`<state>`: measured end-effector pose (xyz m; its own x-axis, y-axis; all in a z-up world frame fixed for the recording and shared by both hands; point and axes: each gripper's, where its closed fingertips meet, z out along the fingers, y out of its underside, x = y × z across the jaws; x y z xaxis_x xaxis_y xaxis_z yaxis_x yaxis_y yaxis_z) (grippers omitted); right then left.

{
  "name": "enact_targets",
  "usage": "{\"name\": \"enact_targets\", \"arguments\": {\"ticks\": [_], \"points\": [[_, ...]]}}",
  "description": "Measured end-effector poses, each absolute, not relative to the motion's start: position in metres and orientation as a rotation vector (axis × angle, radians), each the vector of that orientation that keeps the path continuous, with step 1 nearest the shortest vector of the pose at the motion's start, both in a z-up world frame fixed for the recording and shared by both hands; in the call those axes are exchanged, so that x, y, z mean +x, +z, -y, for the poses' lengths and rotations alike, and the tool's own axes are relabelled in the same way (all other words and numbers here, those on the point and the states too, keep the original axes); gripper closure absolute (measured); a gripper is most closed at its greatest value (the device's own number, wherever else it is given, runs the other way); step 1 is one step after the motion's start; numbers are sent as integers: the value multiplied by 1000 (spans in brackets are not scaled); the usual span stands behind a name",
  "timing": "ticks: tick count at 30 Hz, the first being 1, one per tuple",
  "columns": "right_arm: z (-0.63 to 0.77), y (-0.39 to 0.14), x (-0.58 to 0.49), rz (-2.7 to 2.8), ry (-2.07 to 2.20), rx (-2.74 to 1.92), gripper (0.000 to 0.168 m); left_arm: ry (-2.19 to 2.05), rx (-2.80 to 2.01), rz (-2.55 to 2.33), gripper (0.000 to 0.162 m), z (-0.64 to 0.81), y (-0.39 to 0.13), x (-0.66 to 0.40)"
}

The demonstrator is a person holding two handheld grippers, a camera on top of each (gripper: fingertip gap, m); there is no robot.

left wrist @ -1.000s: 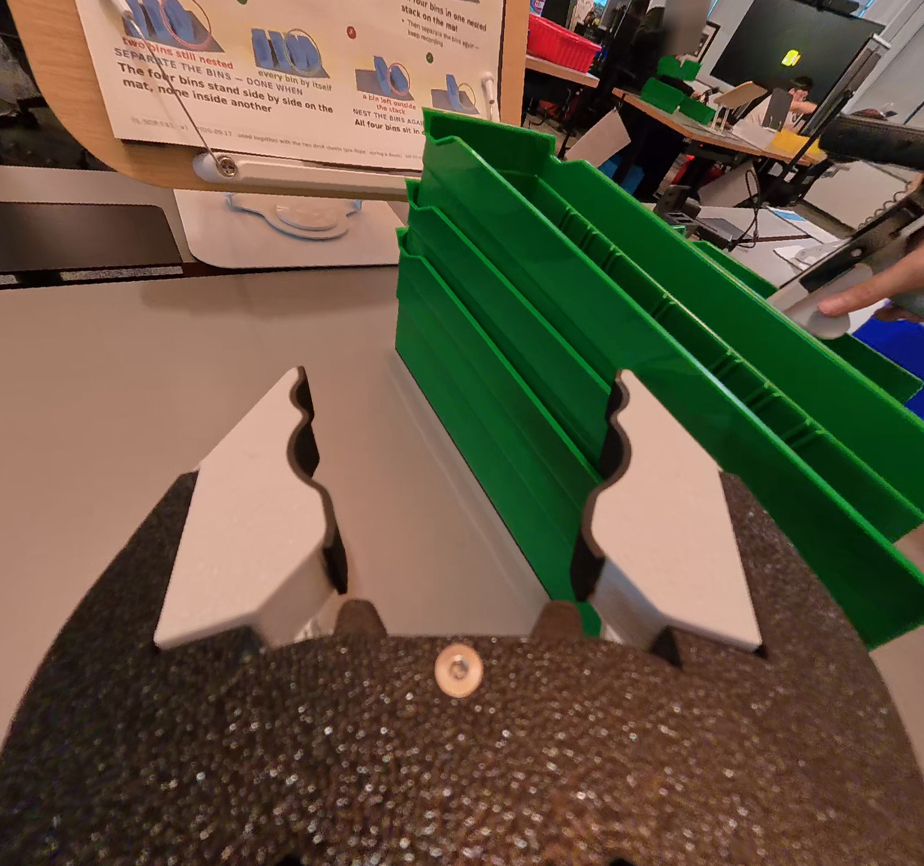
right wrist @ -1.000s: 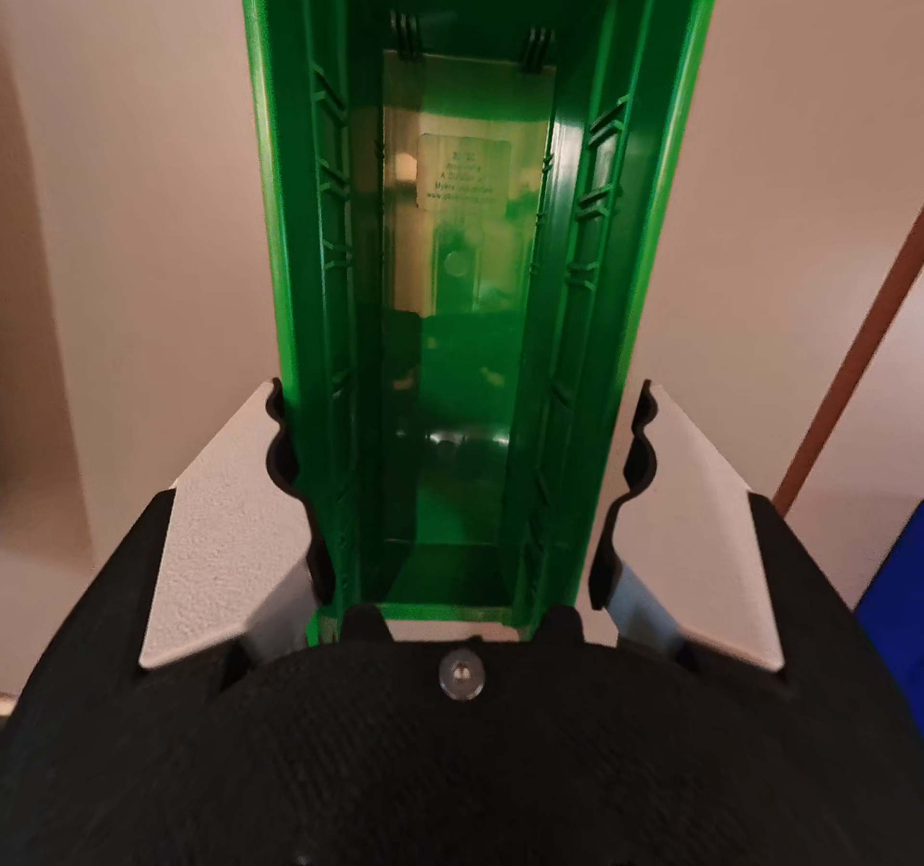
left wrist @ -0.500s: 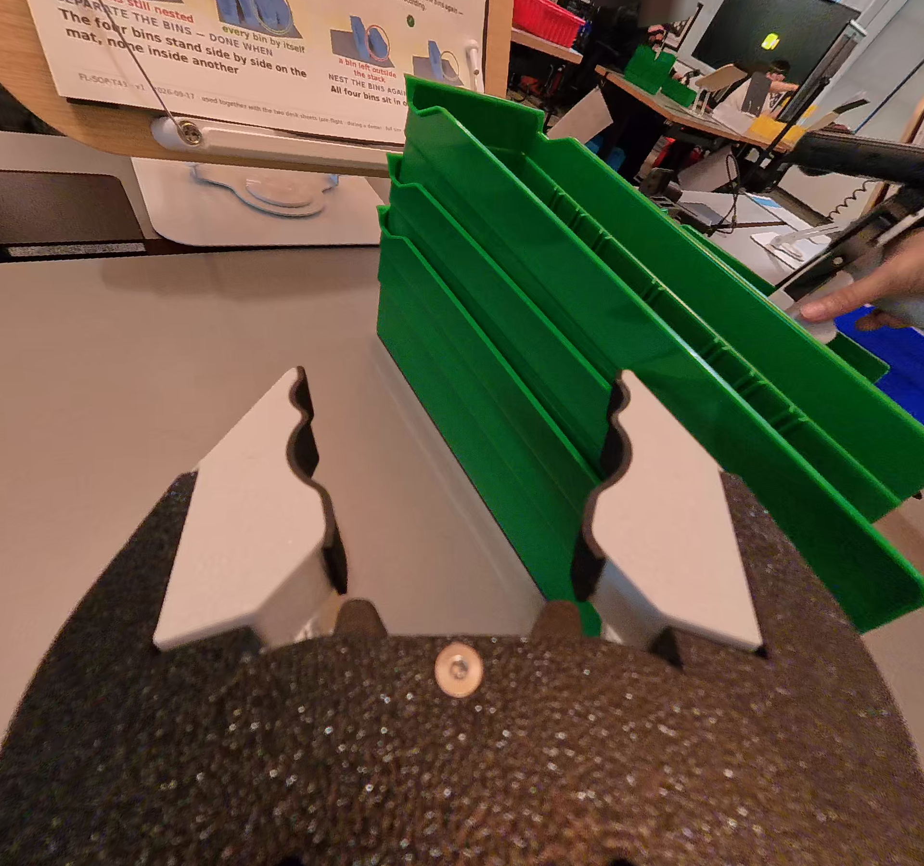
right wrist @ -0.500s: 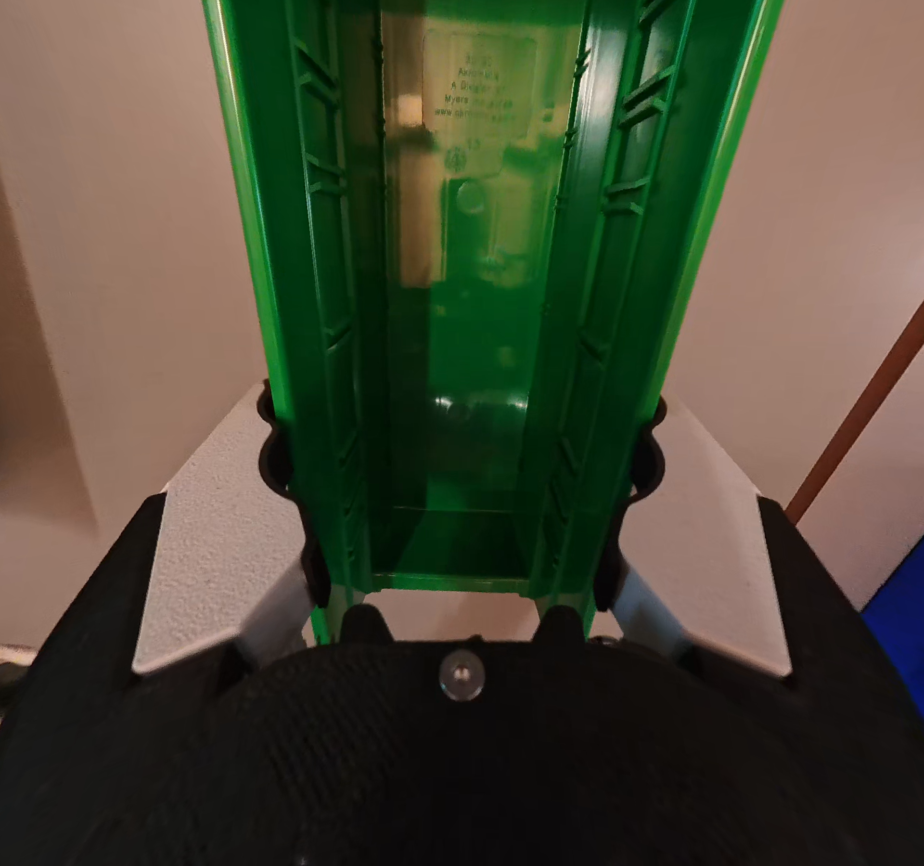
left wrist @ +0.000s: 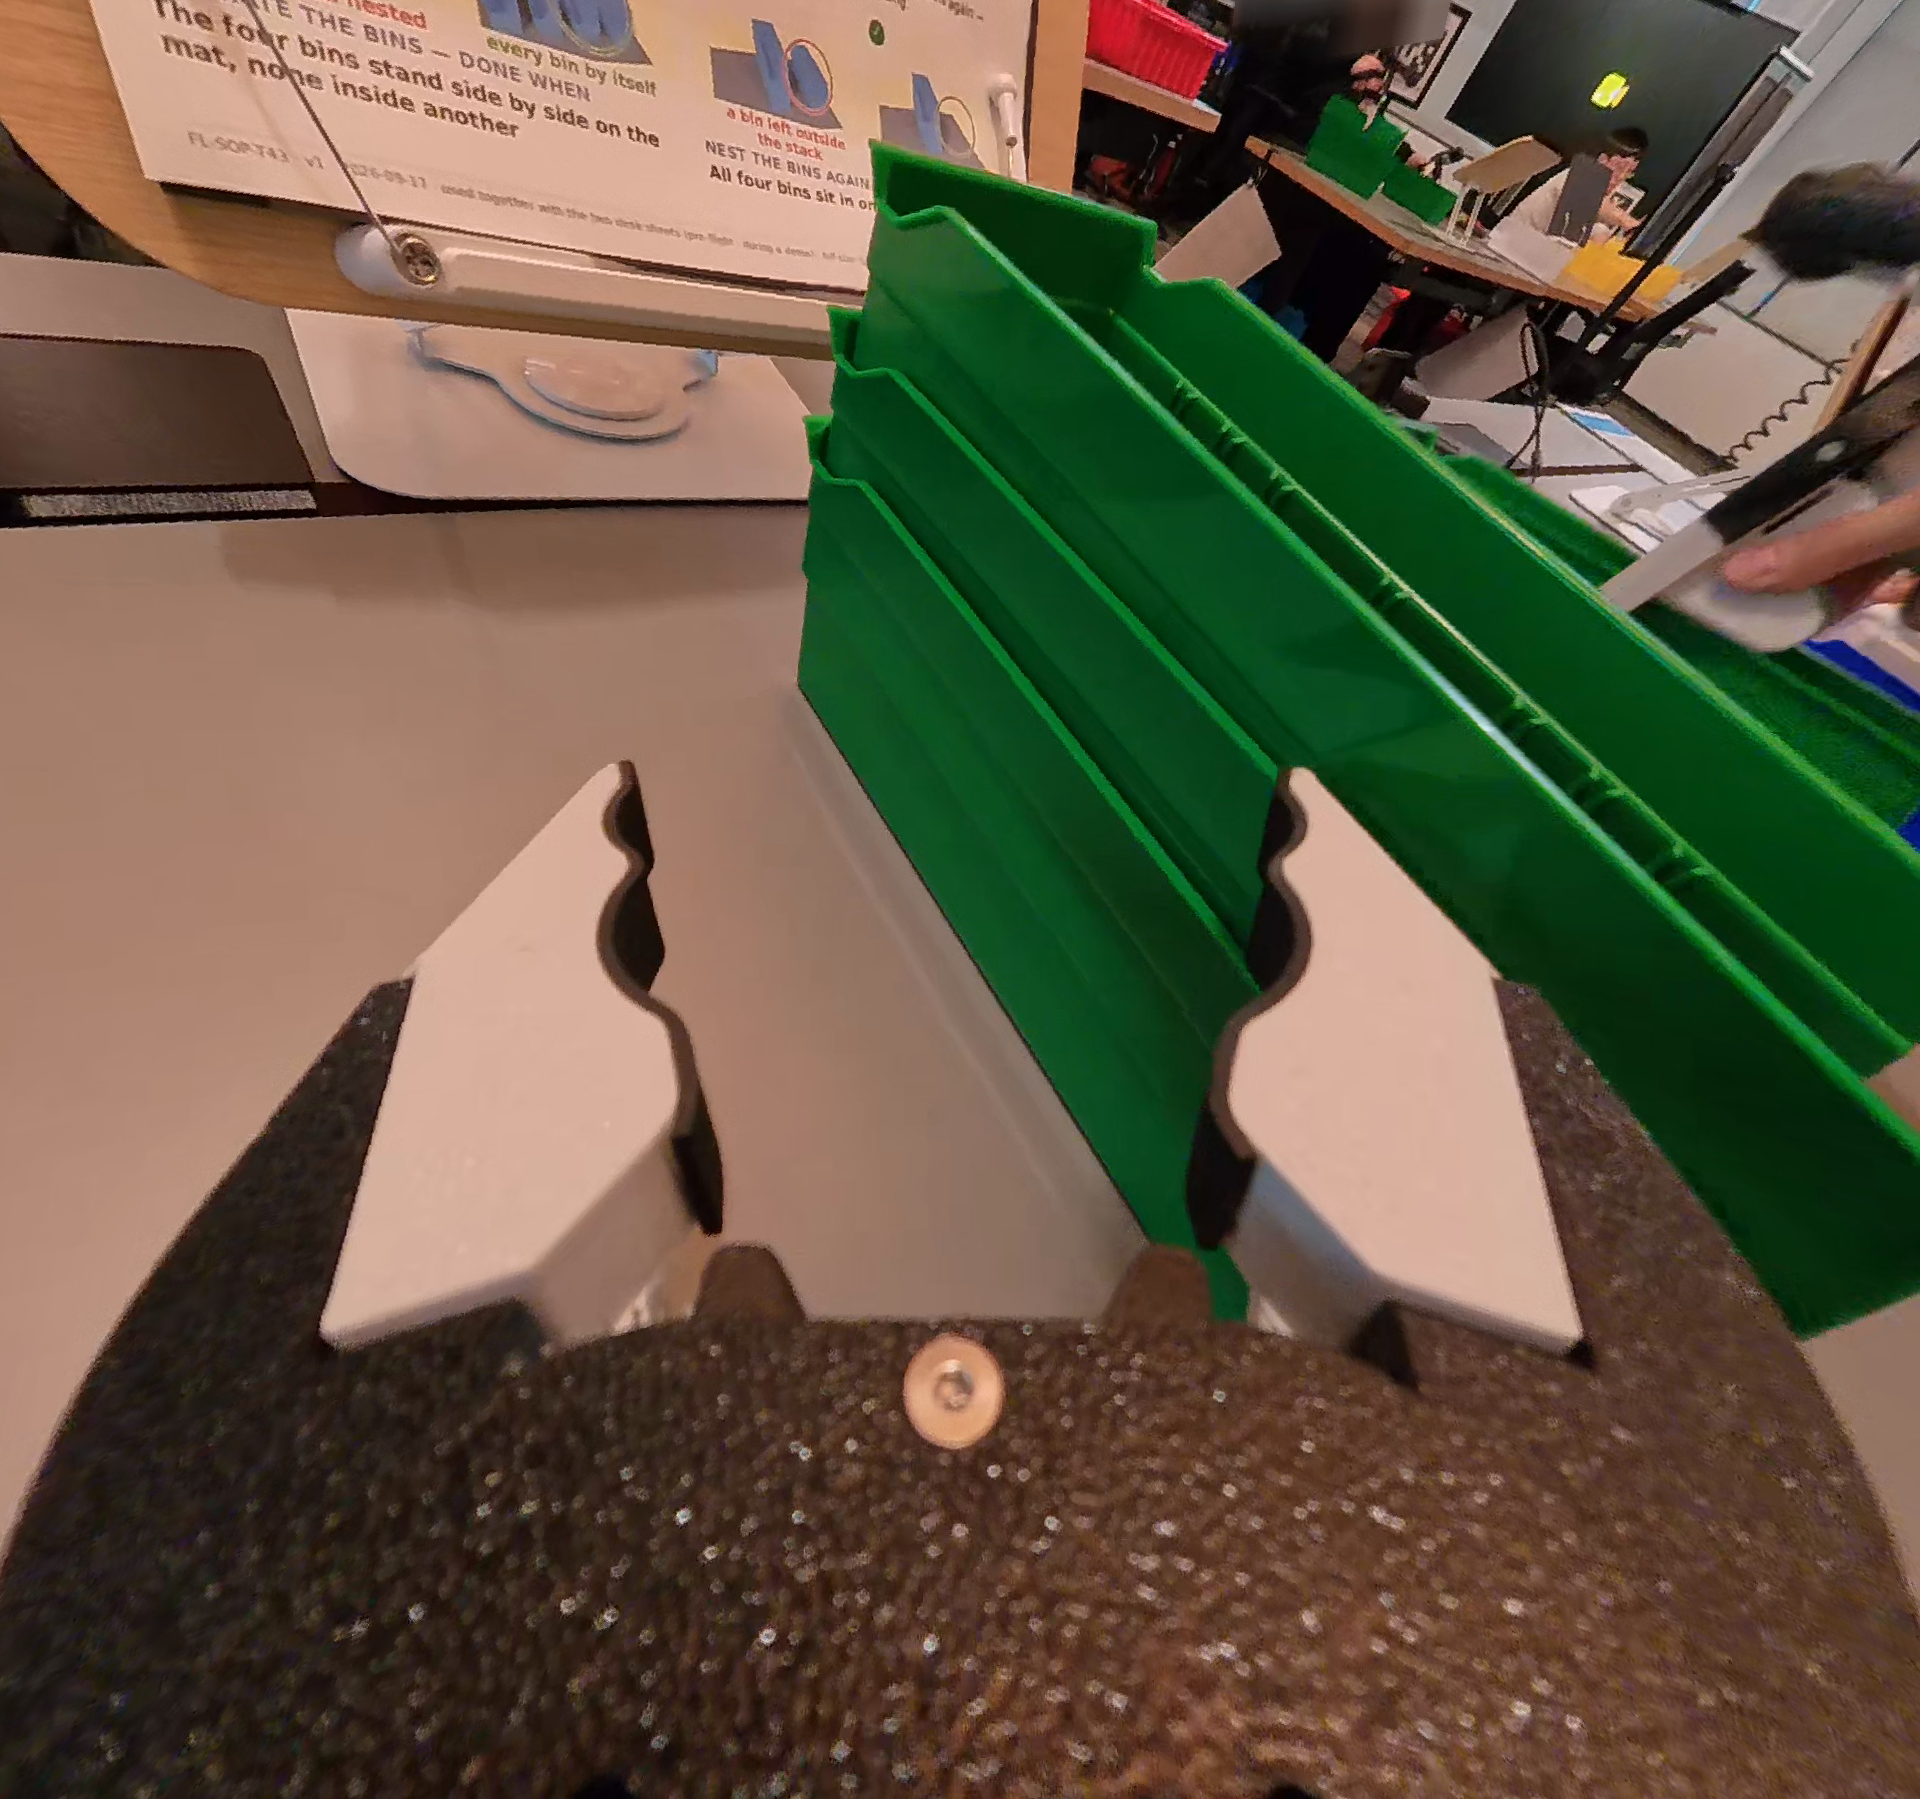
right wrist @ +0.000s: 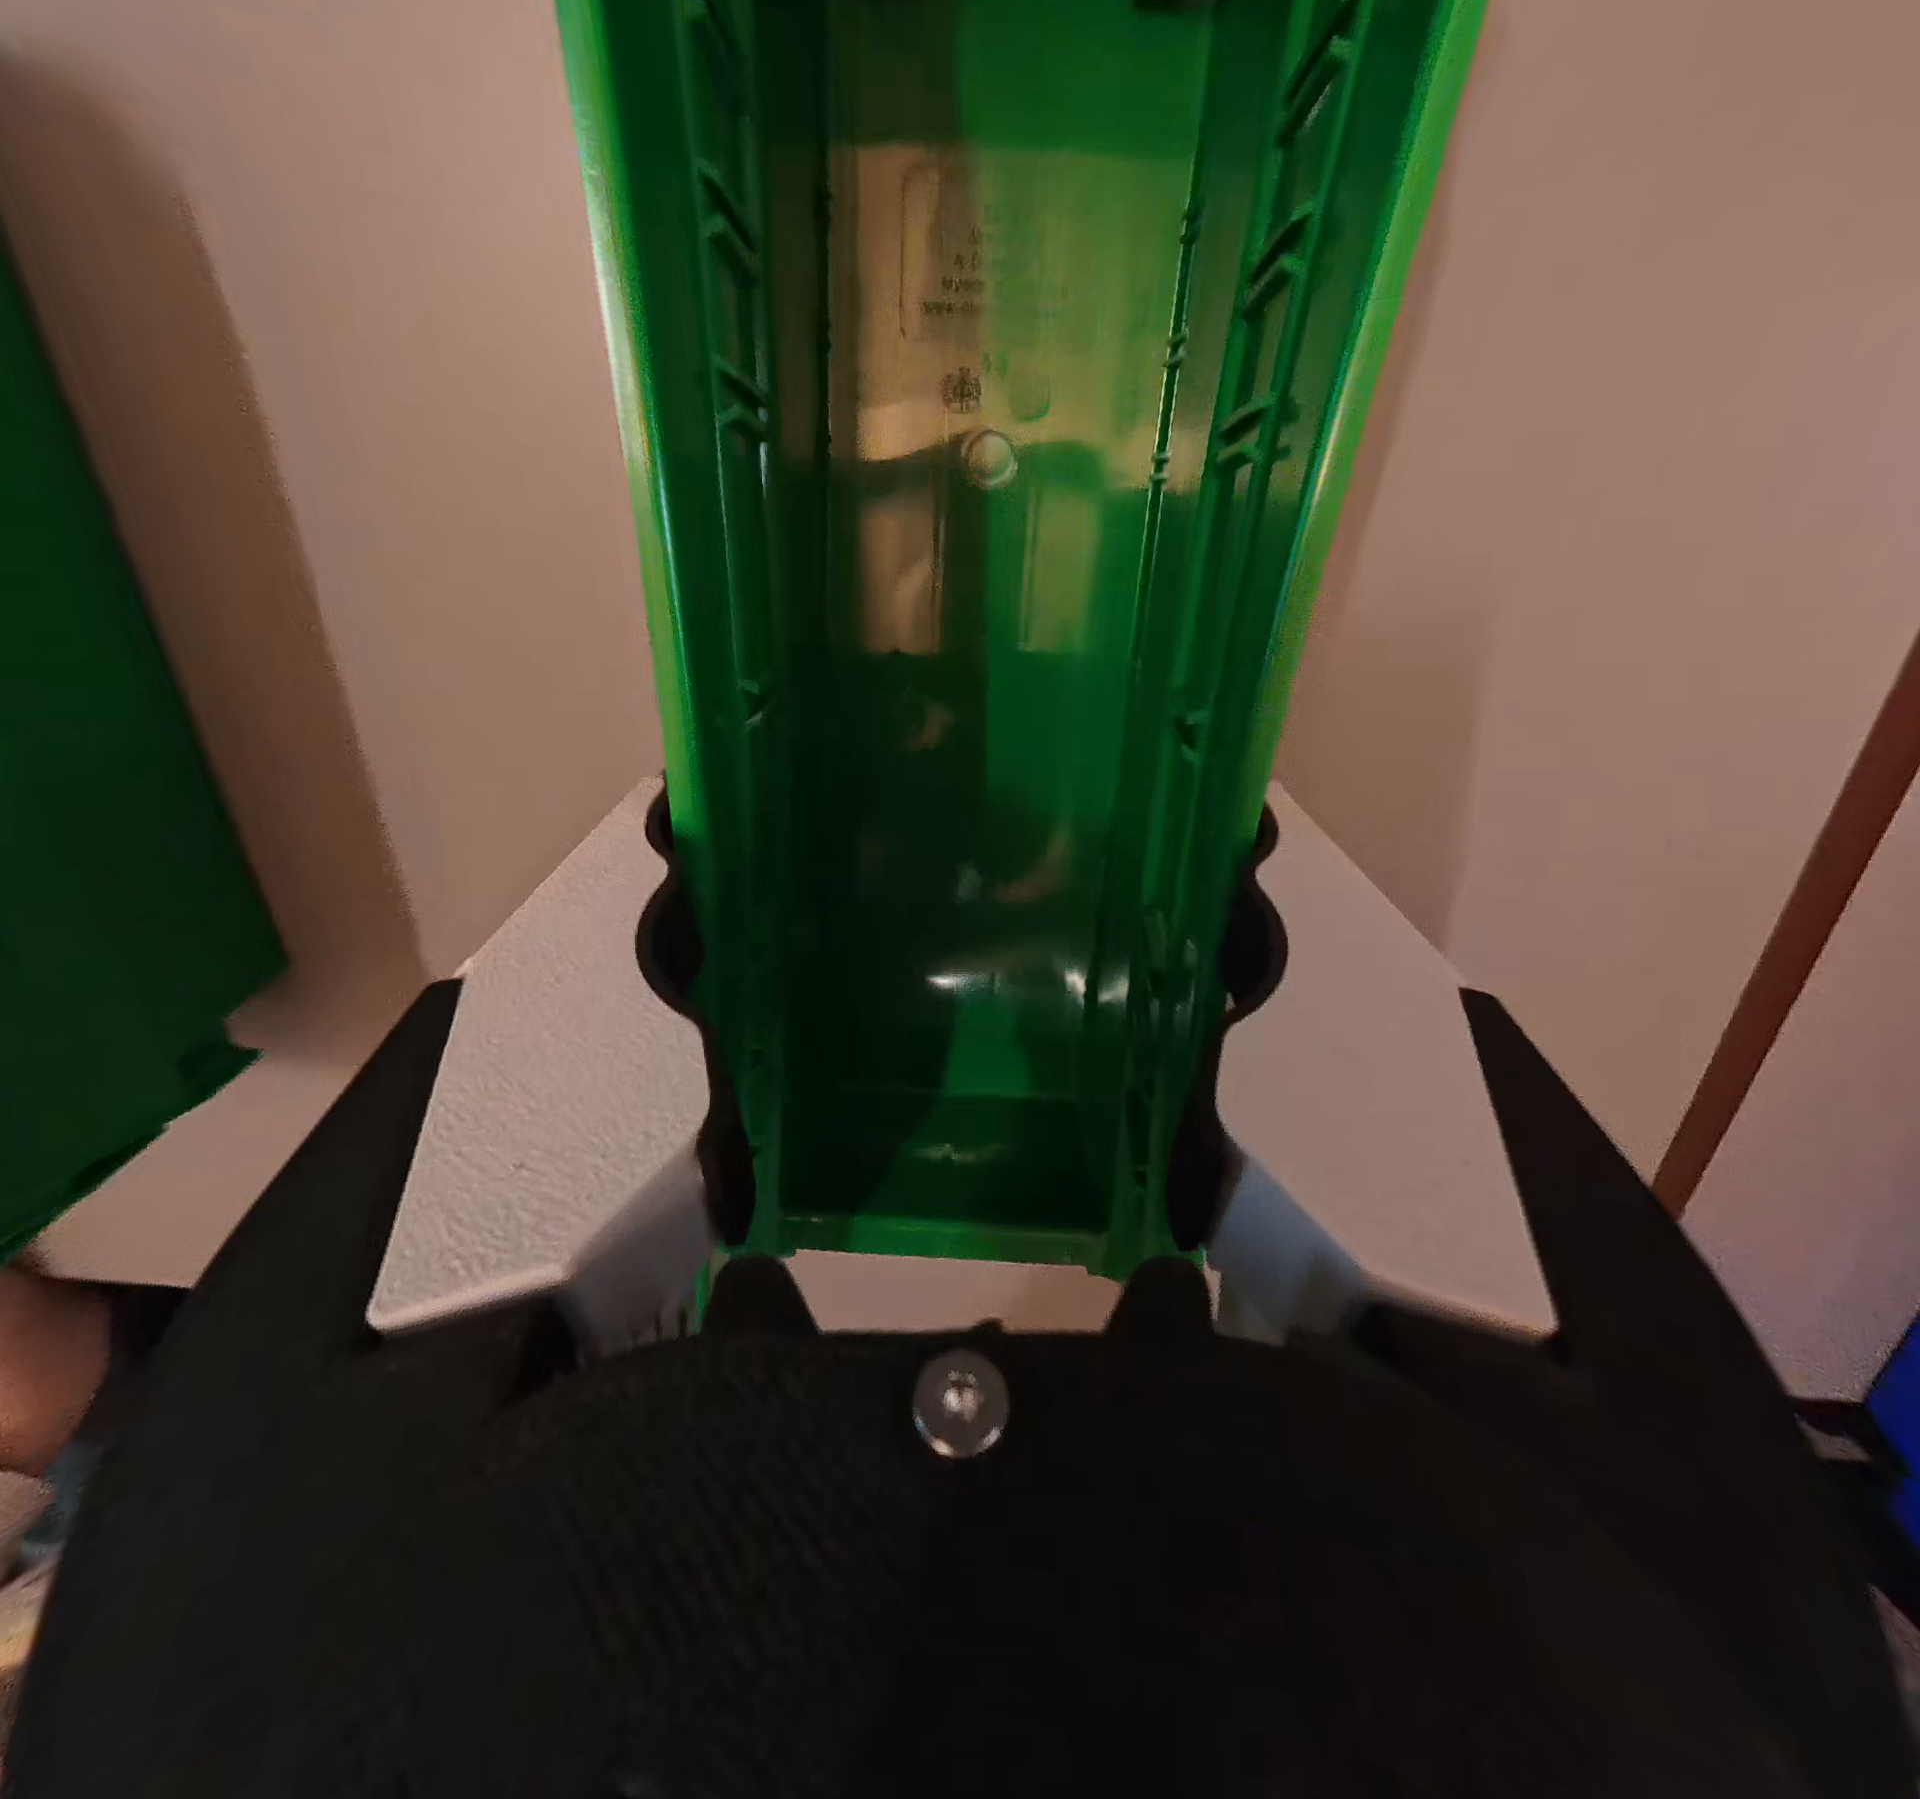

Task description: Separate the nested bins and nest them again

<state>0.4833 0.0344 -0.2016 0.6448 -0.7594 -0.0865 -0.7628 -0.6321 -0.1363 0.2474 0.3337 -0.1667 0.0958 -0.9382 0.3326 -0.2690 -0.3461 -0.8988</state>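
Nested stack (left wrist: 997, 710): long narrow green bins, one inside another, rims stepped, resting on the grey table (left wrist: 312, 762).
Top bin (left wrist: 1507, 710): green, glossy, ribbed inner walls, tilted up out of the stack at its near end.
Same bin, right wrist view (right wrist: 997, 606): open side facing the camera, empty.

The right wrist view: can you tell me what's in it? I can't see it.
The right hand-held gripper is shut on the two long side walls of a narrow green bin, seen from above its open top. Pale table lies around it, and another green bin shows at the left edge.
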Motion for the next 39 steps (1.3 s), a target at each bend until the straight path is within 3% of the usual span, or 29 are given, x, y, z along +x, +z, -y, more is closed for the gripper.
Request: {"name": "enact_targets", "arguments": {"ticks": [11, 16, 24, 39], "points": [[-121, -57, 425, -1200, 138, -2487, 69, -1244, -1737, -1199, 48, -337, -175, 247], [-177, -22, 379, -1173, 197, -2427, 66, -1232, -1705, -1149, 48, -346, -166, 242], [-230, -25, 319, -1180, 366, -2341, 66, -1250, -1712, -1109, 48, -358, -162, 233], [-248, -74, 306, -1165, 115, -2349, 64, -1400, -1699, -1039, 49, -362, -149, 224]]}}
